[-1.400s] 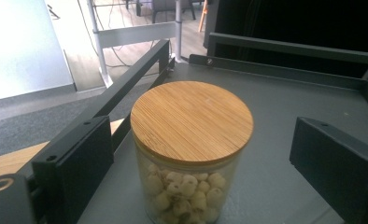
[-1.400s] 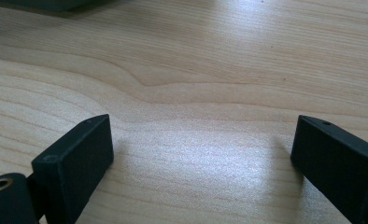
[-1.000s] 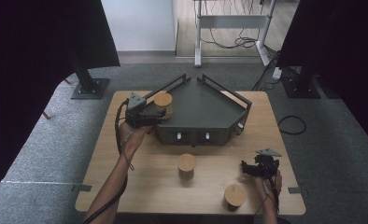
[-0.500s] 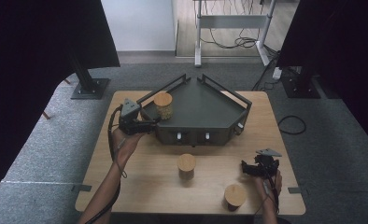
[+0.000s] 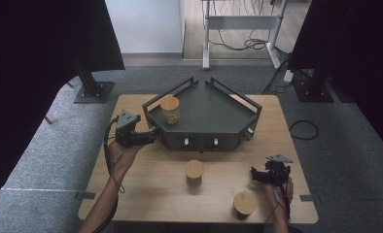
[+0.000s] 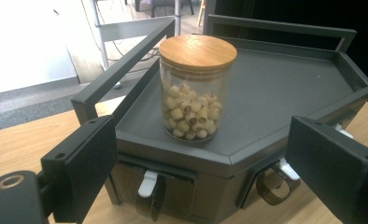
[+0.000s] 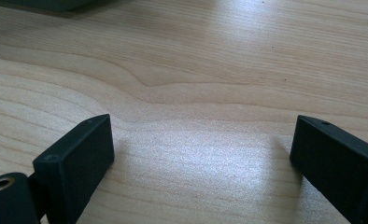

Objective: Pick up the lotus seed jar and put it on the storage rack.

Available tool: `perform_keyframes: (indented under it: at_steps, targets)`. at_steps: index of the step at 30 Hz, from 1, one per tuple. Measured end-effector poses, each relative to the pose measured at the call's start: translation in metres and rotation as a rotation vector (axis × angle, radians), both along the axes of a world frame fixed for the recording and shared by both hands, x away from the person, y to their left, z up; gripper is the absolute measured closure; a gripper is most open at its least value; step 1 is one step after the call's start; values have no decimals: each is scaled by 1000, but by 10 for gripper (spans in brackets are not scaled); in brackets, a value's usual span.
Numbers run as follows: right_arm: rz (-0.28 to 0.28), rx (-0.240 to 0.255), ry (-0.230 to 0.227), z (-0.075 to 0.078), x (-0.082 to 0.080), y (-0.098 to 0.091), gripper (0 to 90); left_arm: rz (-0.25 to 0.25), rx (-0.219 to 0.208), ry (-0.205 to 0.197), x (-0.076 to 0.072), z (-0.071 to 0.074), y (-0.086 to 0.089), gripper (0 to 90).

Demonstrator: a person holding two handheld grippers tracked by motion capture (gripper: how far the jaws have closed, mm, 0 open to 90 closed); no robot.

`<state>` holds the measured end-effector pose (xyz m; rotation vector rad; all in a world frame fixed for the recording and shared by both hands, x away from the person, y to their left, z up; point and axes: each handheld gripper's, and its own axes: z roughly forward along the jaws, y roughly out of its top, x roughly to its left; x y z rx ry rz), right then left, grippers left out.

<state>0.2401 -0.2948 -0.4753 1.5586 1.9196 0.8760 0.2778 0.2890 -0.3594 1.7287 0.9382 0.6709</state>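
The right gripper (image 5: 263,175) is held level over the desk (image 5: 146,194) at five o'clock, its jaws wide with bare wood between. The left gripper (image 5: 149,137), at nine o'clock, is pointed at the tray (image 5: 214,104); its jaws have just been closing and nothing is gripped. Three wooden-lidded jars are counted: one at the near edge (image 5: 244,204), one mid-desk (image 5: 194,172), and the nut-filled jar (image 6: 196,88) on the tray's left corner.

Grey carpet floor (image 5: 48,160) surrounds the wooden tabletop (image 5: 150,194). Black curtains (image 5: 34,58) hang at upper left and upper right; a white wall (image 5: 143,24) stands top centre.
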Motion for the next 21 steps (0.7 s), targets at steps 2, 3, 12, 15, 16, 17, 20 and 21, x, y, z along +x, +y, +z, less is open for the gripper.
perform_keyframes:
  at_steps: [2, 3, 12, 15, 16, 17, 20, 21]
  targets:
    - [-1, 1, 1, 0, 0, 0, 57, 1, 3, -4, -3, -1, 1, 90]
    - [0, 0, 0, 0, 0, 0, 57, 2, 6, -6, -5, -1, 2, 90]
    - [-1, -1, -1, 0, 0, 0, 60, 1, 5, -9, -21, -7, 11, 91]
    - [-3, 0, -1, 0, -1, 1, 62, 3, 13, -7, -25, -10, 12, 91]
    - [-3, 0, -1, 0, -1, 1, 62, 6, 18, -7, -27, -12, 13, 92]
    - [-3, 0, -1, 0, -1, 1, 62, 8, 22, -6, -28, -13, 13, 92]
    - [-4, 0, -1, 0, -1, 1, 62, 10, 22, 0, -31, -16, 16, 92]
    - [-4, 0, -1, 0, -1, 1, 63, 11, 21, 1, -31, -17, 17, 92]
